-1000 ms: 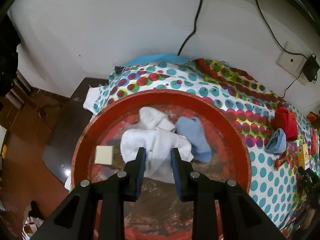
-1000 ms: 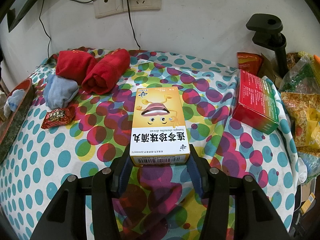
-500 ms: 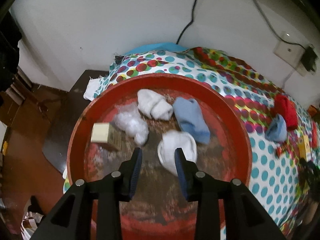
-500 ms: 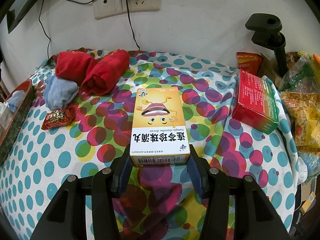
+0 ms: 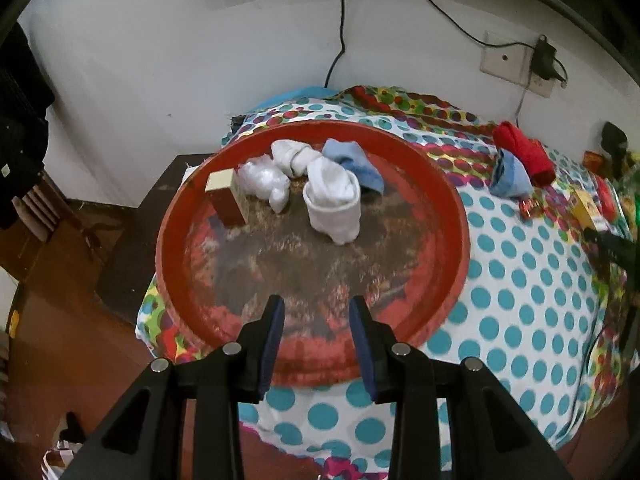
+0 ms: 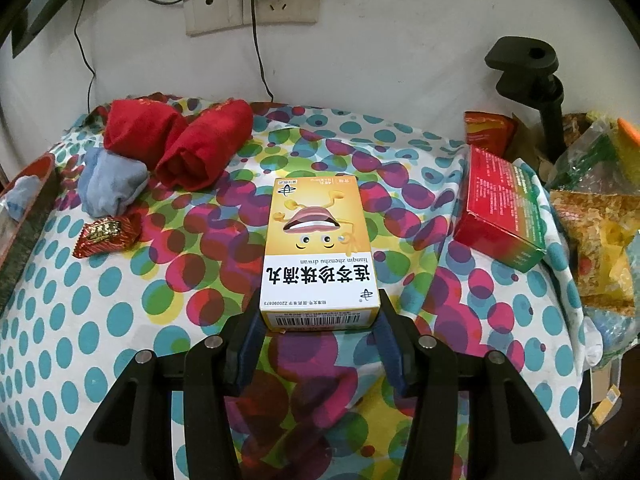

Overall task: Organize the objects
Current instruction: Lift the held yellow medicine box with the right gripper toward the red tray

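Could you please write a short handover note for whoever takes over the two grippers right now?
Left gripper: open, empty, near edge of the round red tray.
Right gripper: shut on the yellow medicine box, over the dotted tablecloth.
In the tray: rolled white sock, second white sock, light blue sock, white plastic bag, small cream-topped box.
Still on the cloth: two red sock rolls, a blue-grey sock, red candy wrapper, red and green box.
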Motion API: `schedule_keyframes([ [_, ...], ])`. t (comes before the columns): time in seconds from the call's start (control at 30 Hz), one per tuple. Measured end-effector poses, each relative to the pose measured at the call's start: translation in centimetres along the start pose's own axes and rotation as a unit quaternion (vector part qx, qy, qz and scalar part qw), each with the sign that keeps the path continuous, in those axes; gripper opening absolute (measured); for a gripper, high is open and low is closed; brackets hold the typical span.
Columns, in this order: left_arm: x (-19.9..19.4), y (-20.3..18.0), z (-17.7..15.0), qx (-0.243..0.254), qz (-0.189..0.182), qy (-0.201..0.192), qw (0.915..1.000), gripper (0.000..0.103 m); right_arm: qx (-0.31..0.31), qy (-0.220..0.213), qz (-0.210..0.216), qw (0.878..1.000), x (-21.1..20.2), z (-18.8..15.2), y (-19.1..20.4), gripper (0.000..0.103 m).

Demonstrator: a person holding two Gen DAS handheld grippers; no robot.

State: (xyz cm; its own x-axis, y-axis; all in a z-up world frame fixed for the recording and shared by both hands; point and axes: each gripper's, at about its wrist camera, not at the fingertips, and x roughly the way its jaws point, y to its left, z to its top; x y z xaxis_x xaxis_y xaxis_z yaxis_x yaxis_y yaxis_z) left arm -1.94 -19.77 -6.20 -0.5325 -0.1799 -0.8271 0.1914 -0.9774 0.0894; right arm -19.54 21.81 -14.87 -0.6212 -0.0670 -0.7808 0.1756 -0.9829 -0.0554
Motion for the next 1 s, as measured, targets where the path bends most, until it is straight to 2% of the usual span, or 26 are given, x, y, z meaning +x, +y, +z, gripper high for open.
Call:
schedule_keyframes([
  [0.27,-1.3,-0.2,-2.5,0.022,0.027,-0.020,0.9992,0.034,-0.003,0.000,-0.016,1.000,0.0,0.0,0.2,0.049],
  [0.4,-2.0,0.1,-2.8,0.029,0.020,-0.039,0.9986,0.035,-0.009,-0.001,-0.026,1.000,0.0,0.0,0.4,0.049],
  [0.53,-1.6,0.5,-2.9,0.024,0.010,-0.039,0.9989,0.037,-0.011,-0.001,-0.035,0.999,0.0,0.1,0.5,0.049],
  [0.63,-1.4,1.2,-3.1,0.010,0.003,-0.041,0.9991,0.037,-0.012,-0.002,-0.036,0.999,0.0,0.1,0.5,0.049],
  [0.77,-1.1,2.3,-3.2,-0.022,-0.031,-0.046,0.9982,0.037,-0.013,-0.002,-0.038,0.999,-0.1,0.2,0.6,0.049],
  [1.0,0.1,3.0,-3.5,-0.039,-0.047,-0.039,0.9974,0.037,-0.011,-0.006,-0.046,0.999,-0.5,0.4,0.4,0.049],
])
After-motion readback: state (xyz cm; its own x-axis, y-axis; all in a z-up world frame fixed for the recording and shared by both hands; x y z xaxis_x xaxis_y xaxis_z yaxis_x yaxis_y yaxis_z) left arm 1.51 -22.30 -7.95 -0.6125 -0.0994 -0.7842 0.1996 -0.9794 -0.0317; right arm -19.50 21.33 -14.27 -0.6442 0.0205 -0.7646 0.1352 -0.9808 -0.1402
